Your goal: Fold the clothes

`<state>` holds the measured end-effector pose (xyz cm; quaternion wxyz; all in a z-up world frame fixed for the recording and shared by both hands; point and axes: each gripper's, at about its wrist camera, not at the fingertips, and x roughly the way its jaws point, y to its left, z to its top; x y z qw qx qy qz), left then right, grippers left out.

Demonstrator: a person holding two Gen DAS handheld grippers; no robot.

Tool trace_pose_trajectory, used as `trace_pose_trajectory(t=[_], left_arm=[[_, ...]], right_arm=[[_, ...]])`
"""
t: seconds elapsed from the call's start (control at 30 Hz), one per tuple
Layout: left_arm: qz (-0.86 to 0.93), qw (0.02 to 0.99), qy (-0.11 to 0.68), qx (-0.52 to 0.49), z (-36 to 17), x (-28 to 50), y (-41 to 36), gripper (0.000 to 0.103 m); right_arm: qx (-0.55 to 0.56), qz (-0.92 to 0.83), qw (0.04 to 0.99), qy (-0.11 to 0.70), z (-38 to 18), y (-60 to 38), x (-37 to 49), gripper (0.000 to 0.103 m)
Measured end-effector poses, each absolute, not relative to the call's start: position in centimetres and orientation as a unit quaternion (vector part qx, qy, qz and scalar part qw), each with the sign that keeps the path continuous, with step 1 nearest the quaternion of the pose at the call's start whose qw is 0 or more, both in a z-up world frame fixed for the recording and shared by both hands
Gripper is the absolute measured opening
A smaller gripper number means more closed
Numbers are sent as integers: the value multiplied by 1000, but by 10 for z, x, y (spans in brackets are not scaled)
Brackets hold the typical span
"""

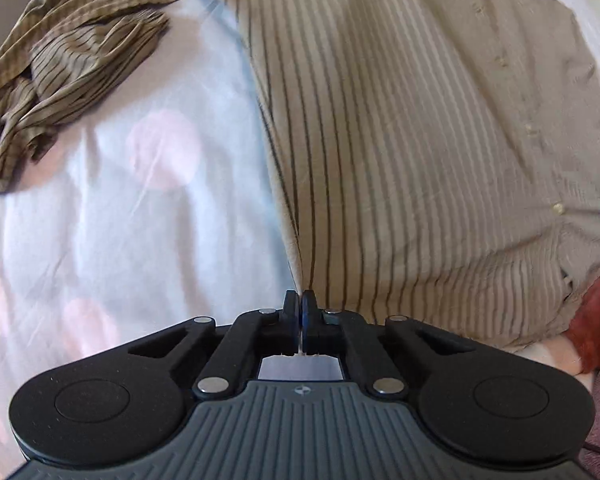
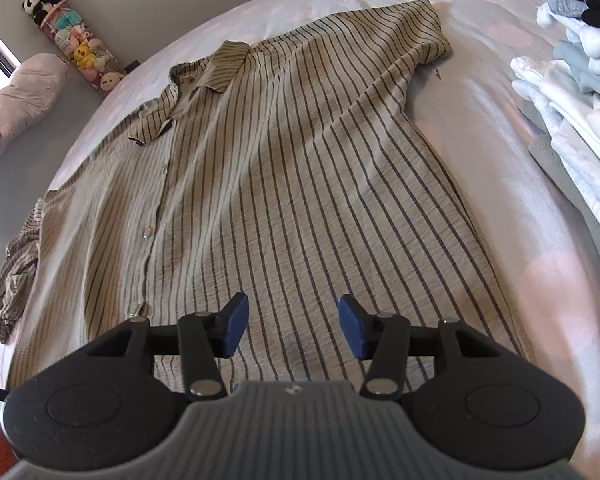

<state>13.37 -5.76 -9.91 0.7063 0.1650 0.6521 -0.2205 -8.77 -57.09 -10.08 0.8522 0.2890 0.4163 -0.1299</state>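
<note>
Left gripper (image 1: pixel 299 312) clamped on the striped shirt's (image 2: pixel 260 184) hem edge, right gripper (image 2: pixel 290 326) spread wide and holding nothing.

Shirt's lying spread out, buttons up, on the bed sheet (image 1: pixel 120 220), filling the middle of the right wrist view with collar toward the upper left and one short sleeve at upper right. Fabric looks thin and crinkly, tan with dark stripes, some ripples near the placket. My worry: only one corner is pinched, so any pull could drag the whole shirt crooked or bunch it, and that thin cloth might slip out. Crumpled striped garment (image 1: pixel 68 64) sits upper left in the left view, folded stack (image 2: pixel 572 92) far right.
</note>
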Motion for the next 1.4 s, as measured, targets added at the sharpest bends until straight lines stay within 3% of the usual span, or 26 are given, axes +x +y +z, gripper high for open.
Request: trace_pose_trajectory(t=[0.2, 0.37, 0.4, 0.47, 0.5, 0.53, 0.67, 0.7, 0.77, 0.8, 0.83, 0.93, 1.4], left_arm=[[-172, 669, 684, 233, -139, 137, -56, 0], [-198, 693, 669, 181, -125, 143, -49, 0], [-208, 699, 663, 169, -119, 144, -48, 8], [-237, 705, 652, 146, -110, 145, -47, 39], [-243, 709, 647, 141, -108, 146, -47, 62], [-244, 713, 642, 143, -108, 147, -47, 65], [-221, 698, 664, 149, -126, 153, -50, 65], [-216, 690, 675, 146, -133, 155, -50, 59], [-221, 681, 684, 136, -140, 156, -50, 39], [-226, 681, 684, 132, -141, 156, -51, 17], [-232, 684, 679, 131, -141, 154, -53, 3], [-255, 691, 657, 162, -131, 143, -60, 0], [-212, 659, 691, 211, -156, 148, -41, 0]], right_arm=[[274, -131, 829, 470, -113, -571, -77, 54], [247, -101, 833, 485, -113, -561, -73, 54], [241, -91, 835, 486, -112, -559, -72, 54], [228, -83, 837, 491, -112, -555, -71, 55], [225, -83, 836, 493, -112, -554, -70, 55], [223, -83, 836, 495, -113, -553, -69, 55], [219, -84, 834, 500, -114, -553, -69, 55], [221, -84, 833, 500, -114, -554, -69, 55], [226, -84, 833, 497, -114, -555, -71, 55], [229, -84, 833, 496, -114, -556, -72, 55], [232, -85, 833, 495, -114, -557, -73, 55], [234, -85, 832, 496, -113, -557, -73, 55], [157, -93, 771, 610, -134, -544, -56, 55]])
